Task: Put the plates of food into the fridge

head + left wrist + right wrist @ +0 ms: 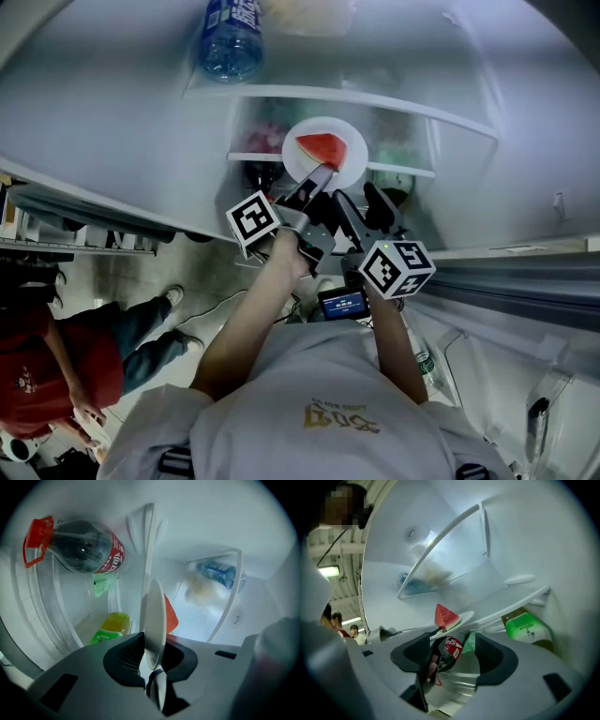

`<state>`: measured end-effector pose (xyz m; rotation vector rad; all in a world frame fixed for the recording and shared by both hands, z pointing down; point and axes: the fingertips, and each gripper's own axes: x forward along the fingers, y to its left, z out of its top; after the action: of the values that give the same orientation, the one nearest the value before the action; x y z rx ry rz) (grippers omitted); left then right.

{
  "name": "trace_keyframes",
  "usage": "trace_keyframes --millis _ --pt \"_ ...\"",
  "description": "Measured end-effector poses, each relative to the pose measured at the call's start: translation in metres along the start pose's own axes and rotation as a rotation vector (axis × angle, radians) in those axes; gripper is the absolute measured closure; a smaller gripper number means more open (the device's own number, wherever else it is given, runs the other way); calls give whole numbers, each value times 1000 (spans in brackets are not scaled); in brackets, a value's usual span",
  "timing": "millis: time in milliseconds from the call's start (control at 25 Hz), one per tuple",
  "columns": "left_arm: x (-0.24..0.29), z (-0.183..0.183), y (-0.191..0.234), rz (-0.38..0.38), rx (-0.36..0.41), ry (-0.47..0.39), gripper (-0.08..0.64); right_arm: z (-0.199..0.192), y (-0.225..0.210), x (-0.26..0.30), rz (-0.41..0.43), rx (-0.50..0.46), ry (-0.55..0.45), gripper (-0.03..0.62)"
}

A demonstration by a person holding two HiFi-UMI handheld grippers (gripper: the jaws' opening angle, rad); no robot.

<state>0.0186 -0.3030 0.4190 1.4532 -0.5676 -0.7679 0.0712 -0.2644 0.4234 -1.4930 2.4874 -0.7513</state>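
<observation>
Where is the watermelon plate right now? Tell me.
Head view, centre: the plate is at the fridge's lower shelf, clamped by its near rim in the left gripper, below the blue water bottle.

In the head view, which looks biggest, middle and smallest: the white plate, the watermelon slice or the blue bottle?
Largest: white plate and blue bottle look about alike; the bottle is cut off at the top edge, so I won't rank them.
Smallest: watermelon slice, lying on the plate.
</observation>
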Motion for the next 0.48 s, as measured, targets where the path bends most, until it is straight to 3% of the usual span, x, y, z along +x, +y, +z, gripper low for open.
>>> trace_keyframes --millis 80,200,480 --pt "0 0 0 -3 7 9 518 2 6 2 45 38 -5 345" --pt "0 2 0 -2 6 3 518 2 17 6 88 15 -8 414" --pt "0 6 0 -2 9 -1 518 0 22 9 97 99 10 457"
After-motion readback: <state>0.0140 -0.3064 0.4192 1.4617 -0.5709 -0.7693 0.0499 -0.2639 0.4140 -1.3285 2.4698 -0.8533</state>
